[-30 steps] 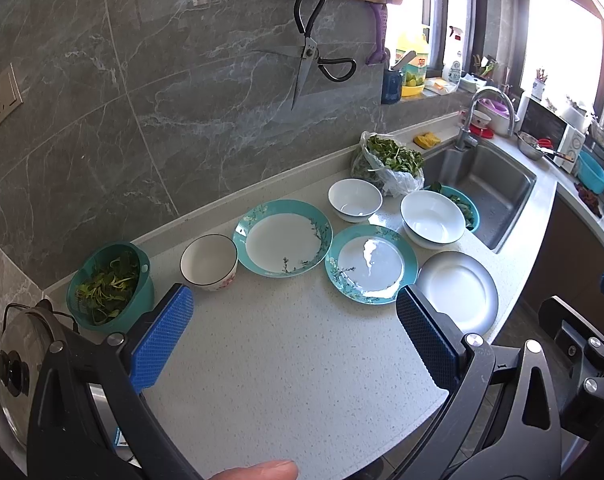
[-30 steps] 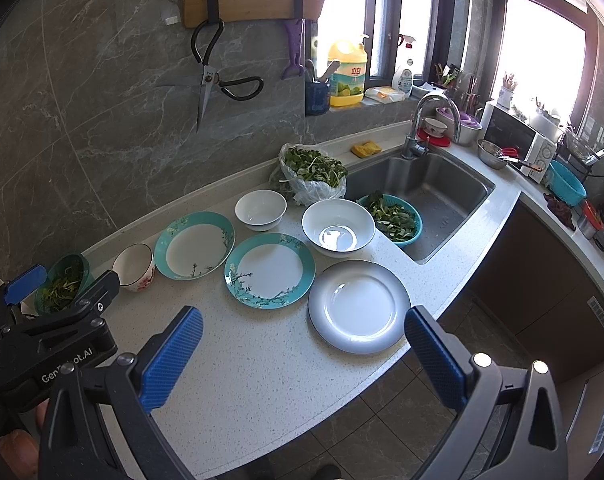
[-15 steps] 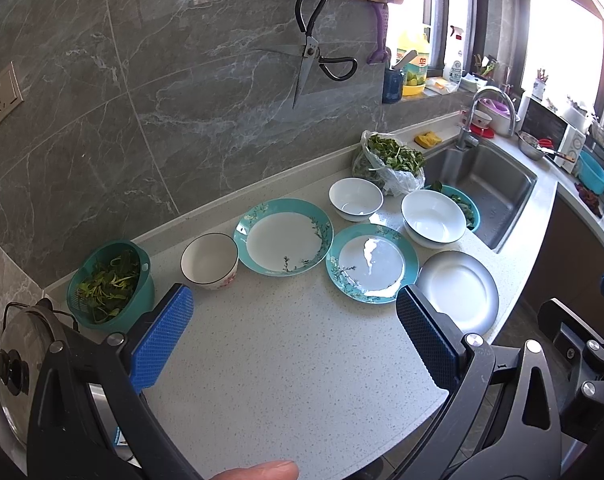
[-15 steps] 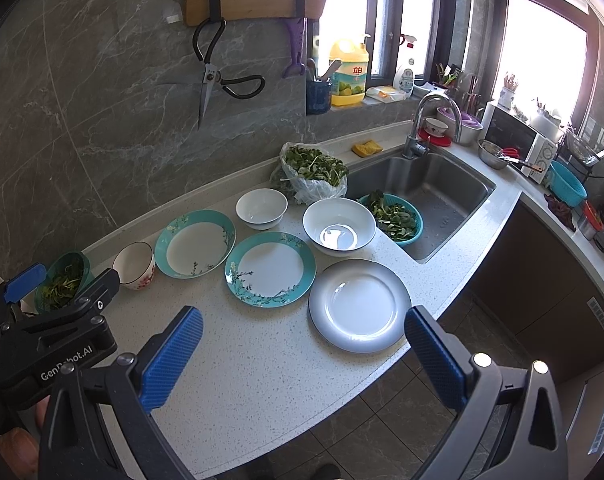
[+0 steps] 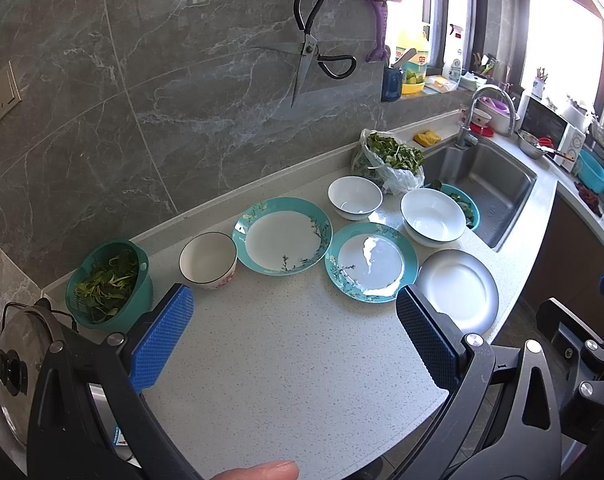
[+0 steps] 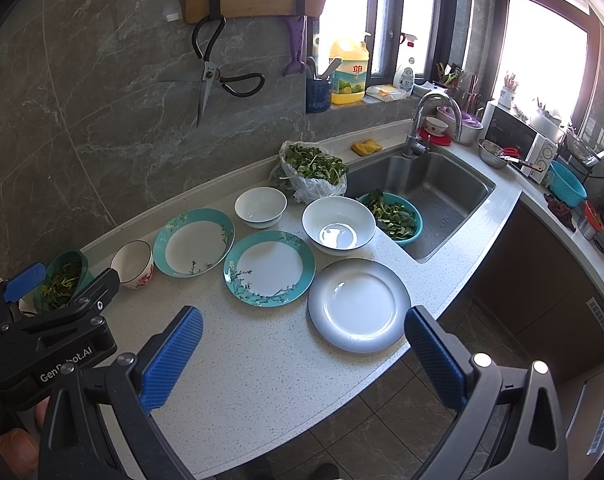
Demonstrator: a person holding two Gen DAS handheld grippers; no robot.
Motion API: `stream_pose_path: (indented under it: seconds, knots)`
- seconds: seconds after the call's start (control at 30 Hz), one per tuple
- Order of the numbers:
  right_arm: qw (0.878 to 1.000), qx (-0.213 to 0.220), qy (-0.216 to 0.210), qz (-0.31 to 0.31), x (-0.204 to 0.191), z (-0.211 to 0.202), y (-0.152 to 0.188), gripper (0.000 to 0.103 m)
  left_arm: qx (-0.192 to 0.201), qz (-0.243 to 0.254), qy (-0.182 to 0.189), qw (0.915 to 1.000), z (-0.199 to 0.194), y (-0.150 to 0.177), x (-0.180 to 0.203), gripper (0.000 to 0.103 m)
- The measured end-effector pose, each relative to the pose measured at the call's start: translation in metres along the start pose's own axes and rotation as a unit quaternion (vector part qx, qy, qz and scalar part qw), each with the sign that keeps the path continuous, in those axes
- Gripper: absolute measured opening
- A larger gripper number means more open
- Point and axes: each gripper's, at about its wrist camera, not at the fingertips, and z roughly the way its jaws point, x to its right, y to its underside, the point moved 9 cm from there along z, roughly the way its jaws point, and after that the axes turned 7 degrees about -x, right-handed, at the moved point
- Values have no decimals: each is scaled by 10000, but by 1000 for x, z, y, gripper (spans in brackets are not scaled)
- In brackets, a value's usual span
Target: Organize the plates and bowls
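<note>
Two teal-rimmed floral plates lie side by side on the speckled counter, one further back (image 5: 282, 236) (image 6: 193, 242) and one nearer (image 5: 370, 262) (image 6: 269, 267). A grey-rimmed white plate (image 5: 458, 290) (image 6: 358, 304) sits by the counter edge. A large white bowl (image 5: 433, 217) (image 6: 338, 225), a small white bowl (image 5: 354, 197) (image 6: 260, 206) and a flowered cup-bowl (image 5: 208, 259) (image 6: 133, 263) stand around them. My left gripper (image 5: 293, 344) hangs open over bare counter in front of the dishes. My right gripper (image 6: 302, 364) is open too, near the white plate.
A teal colander of greens (image 5: 109, 284) and a pot lid (image 5: 13, 364) sit at the left. A bag of greens (image 6: 312, 170), the sink (image 6: 426, 188) and a teal basket of leaves (image 6: 394, 218) lie to the right. Scissors (image 6: 207, 66) hang on the wall.
</note>
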Motion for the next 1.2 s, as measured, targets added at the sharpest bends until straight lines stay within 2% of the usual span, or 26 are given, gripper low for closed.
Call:
stream_pose_path:
  seconds: [0.67,0.83,1.07,1.2]
  knots:
    - [10000,-18,13,-3,-1,1,0,103,-14,2,14,10000,1,3,0,103]
    - [10000,-29,18,-6,6,-6,-10,103,-21,2,10,10000,2,3,0,103]
    - [10000,-67,54,49,0,4,7,103,-42,89,74,9999,8,11,3,103]
    - [9999,-103,84,96,-1,11,5,103,-78,166,134,9997,16,8,7,103]
